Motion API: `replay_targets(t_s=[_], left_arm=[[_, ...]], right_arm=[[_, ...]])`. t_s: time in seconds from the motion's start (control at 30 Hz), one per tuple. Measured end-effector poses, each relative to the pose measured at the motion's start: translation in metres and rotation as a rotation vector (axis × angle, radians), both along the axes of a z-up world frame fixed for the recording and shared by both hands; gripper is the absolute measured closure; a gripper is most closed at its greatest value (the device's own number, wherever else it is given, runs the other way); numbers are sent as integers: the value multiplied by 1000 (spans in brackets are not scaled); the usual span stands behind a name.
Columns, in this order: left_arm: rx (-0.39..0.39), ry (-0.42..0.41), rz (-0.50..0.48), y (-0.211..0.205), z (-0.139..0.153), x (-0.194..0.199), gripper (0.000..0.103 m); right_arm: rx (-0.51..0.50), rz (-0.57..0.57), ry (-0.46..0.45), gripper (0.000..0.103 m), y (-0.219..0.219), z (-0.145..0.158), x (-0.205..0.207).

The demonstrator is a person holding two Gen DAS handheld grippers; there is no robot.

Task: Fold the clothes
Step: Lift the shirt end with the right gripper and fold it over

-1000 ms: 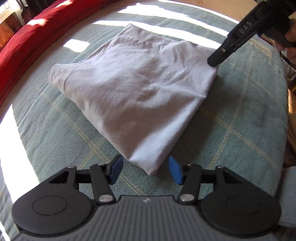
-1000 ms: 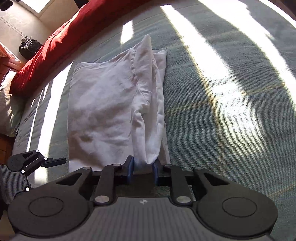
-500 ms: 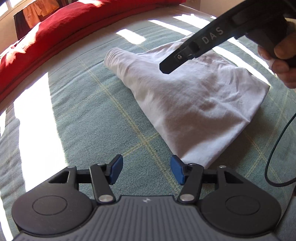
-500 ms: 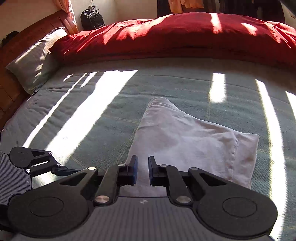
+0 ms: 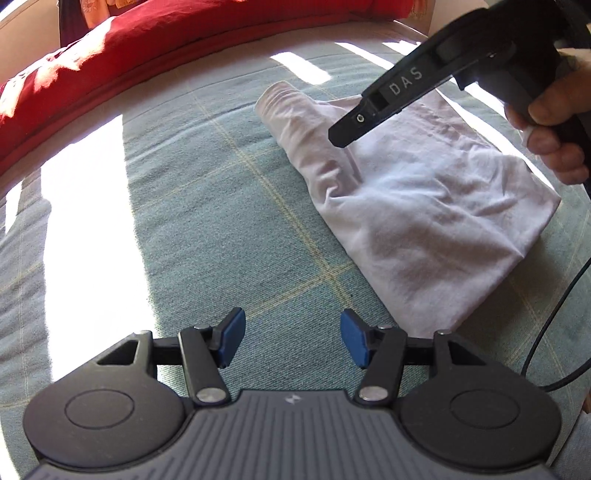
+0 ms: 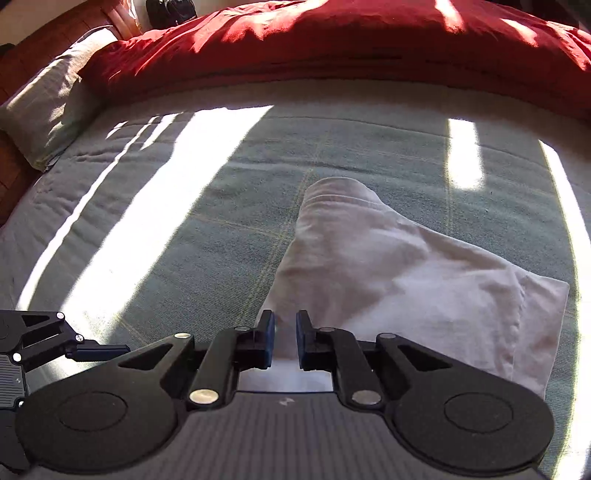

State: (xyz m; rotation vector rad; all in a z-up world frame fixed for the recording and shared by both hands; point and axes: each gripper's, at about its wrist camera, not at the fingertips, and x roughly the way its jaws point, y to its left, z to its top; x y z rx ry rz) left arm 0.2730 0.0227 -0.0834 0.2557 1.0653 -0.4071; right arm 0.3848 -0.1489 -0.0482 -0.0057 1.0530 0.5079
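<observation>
I keep my left gripper (image 5: 291, 341) half open and empty beside the folded garment (image 5: 424, 206); my right gripper (image 6: 284, 341), nearly closed, holds nothing above it.

Bedroom in a home, seen from over a made bed in strong sunlight.

Wide mattress under a green-grey checked blanket (image 6: 236, 206) with thin yellow lines; bunched red duvet (image 6: 332, 48) along the far side; grey pillow (image 6: 48, 107) at the left, against a reddish wooden headboard (image 6: 14, 85). Dark bag (image 6: 170, 11) on the floor by a pale wall behind the pillow. Orange cloth (image 5: 110, 9) hanging beyond the duvet in the left wrist view. Bright bars of sun across the bedding, as through a window nearby. Folded white garment (image 6: 406, 280) lying on the blanket: household laundry, not shop or workshop goods.
</observation>
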Motion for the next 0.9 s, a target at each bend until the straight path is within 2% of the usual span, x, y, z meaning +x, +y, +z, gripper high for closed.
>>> replay_targets(t_s=[0.1, 0.2, 0.3, 0.4, 0.47, 0.53, 0.67, 0.73, 0.9], left_arm=[[1, -2, -4, -1, -2, 5, 45], [5, 6, -1, 1, -5, 8, 45], [11, 24, -2, 3, -8, 8, 45], [7, 30, -1, 5, -8, 10, 45], [0, 33, 5, 6, -9, 13, 45], [-4, 34, 7, 4, -9, 17, 45], [0, 24, -3, -2, -9, 25, 45], [1, 15, -11, -3, -7, 26, 45], [-7, 10, -12, -3, -1, 31, 45]], right_arm=[[-22, -17, -37, 89, 10, 0, 18], [-110, -11, -44, 88, 27, -24, 35], [-79, -47, -13, 87, 25, -46, 47], [-44, -92, -3, 86, 20, -35, 54], [-1, -114, -38, 85, 14, -20, 54], [-16, -129, -70, 83, 13, -15, 61], [-56, -189, 0, 84, 10, -47, 92], [-37, -215, 25, 87, 4, -53, 99], [52, -222, -11, 76, -21, -21, 76]])
